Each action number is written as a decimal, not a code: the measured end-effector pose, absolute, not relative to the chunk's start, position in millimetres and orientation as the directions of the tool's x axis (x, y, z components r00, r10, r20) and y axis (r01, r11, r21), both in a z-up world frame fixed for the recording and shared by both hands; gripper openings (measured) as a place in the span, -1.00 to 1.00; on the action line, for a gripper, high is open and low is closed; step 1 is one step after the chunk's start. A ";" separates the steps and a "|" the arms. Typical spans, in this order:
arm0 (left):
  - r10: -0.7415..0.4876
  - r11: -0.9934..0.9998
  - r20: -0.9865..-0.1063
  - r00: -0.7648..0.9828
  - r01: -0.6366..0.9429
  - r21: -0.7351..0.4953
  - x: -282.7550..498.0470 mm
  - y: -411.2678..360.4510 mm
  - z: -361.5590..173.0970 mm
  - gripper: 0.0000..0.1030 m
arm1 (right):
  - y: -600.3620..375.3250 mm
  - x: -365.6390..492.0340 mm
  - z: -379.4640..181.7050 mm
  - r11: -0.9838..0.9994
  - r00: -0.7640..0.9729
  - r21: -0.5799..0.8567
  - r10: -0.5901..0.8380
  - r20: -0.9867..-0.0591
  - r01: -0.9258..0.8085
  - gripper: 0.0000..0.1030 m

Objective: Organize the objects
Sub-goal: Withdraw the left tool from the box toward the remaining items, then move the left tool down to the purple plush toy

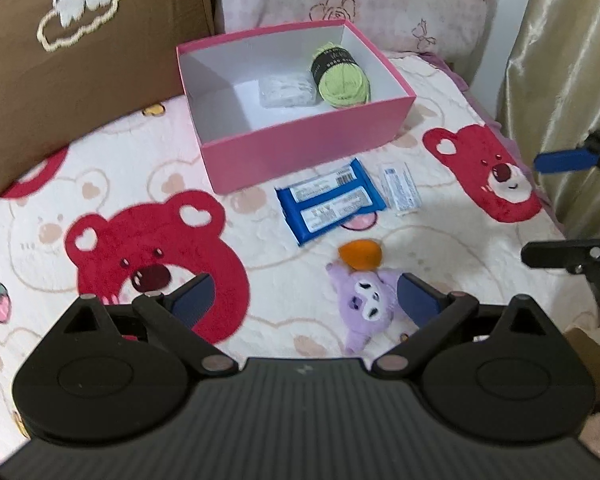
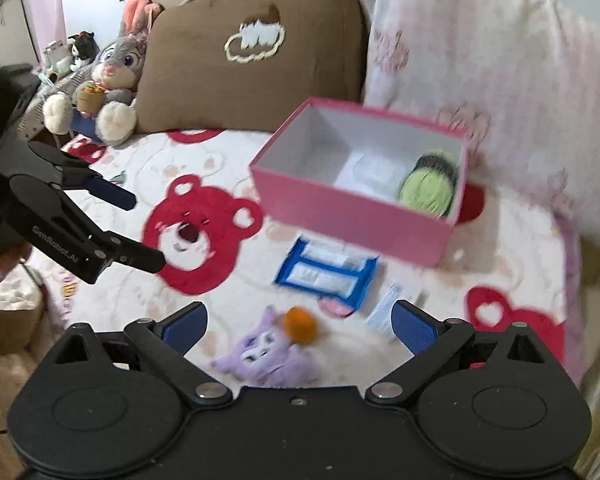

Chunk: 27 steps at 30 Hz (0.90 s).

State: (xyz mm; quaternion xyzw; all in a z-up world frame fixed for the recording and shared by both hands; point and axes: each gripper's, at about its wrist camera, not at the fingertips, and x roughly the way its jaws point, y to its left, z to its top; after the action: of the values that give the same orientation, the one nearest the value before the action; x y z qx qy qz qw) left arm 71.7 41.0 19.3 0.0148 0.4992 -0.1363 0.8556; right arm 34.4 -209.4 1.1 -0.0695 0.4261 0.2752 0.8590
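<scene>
Small purple plush toy (image 1: 365, 304) with an orange knob on its head lies on the bear-print fleece blanket (image 1: 112, 168), just ahead of our left gripper (image 1: 305, 296) and touching nothing; its lower body is cut off behind that gripper's right finger and housing. Left jaws are spread wide, nothing between the pads. Right gripper (image 2: 300, 326) jaws also stand apart and empty, with the plush just ahead between the fingers, blurred.

Further ahead: flat blue snack packet (image 1: 329, 204) and, just to its right, a small white sachet (image 1: 401, 189), print unreadable. Beyond them sits the open pink cardboard box (image 1: 300, 148), holding a green yarn ball (image 1: 341, 76) and a clear-wrapped white pack (image 1: 286, 89); contents hard to make out.

Behind the box: brown cushion (image 2: 240, 60), pink floral pillow (image 2: 479, 60). Grey bunny plush (image 2: 108, 80) sits far left in the right wrist view.
</scene>
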 end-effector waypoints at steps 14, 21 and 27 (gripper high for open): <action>-0.317 0.935 -0.850 0.421 0.289 -0.206 51.5 30.2 -8.7 0.92 | -190.7 18.7 -40.1 0.794 0.348 0.180 0.442 -0.827 -0.581 0.94; -0.316 0.946 -0.848 0.425 0.212 -0.246 47.5 34.9 -40.7 0.92 | -188.5 18.5 -71.9 0.801 0.341 0.208 0.453 -0.824 -0.561 0.91; -0.304 0.951 -0.849 0.432 0.190 -0.245 49.2 36.7 -78.3 0.86 | -180.1 11.8 -101.8 0.809 0.398 0.173 0.447 -0.801 -0.561 0.88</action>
State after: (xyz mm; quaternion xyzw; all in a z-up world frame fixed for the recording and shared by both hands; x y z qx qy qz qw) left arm 49.2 36.7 -78.3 -0.0561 0.5124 -0.1463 0.8443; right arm 11.8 -180.1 -101.8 -0.0622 0.4575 0.3024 0.8339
